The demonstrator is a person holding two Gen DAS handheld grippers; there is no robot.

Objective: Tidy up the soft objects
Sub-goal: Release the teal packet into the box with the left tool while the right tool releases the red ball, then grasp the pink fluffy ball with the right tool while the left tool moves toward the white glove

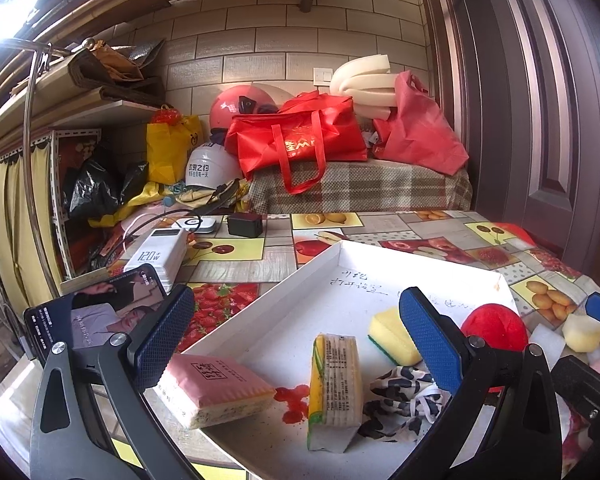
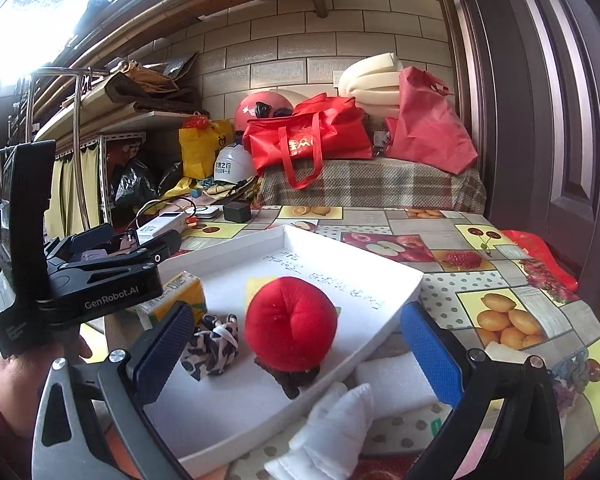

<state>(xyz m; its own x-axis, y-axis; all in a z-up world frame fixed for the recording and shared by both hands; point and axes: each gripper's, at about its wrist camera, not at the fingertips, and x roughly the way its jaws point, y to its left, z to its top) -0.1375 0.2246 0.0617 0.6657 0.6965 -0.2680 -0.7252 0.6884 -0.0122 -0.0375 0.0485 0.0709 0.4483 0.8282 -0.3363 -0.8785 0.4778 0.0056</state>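
Ball (image 2: 291, 323) between your wide-apart right fingers (image 2: 430, 354) is soft and light, so squeeze its middle; left fingers (image 1: 162, 338) apart too.

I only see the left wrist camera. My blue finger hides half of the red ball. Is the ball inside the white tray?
Observer: Yes. The right wrist view shows the red ball inside the white tray, near its right edge.
Operator: Is it lying right on the tray floor?
Observer: No, it rests on a small dark stand.
Operator: Is anything soft outside the tray that I can't see?
Observer: A white stuffed cloth bundle lies on the tablecloth, just outside the tray's near edge.
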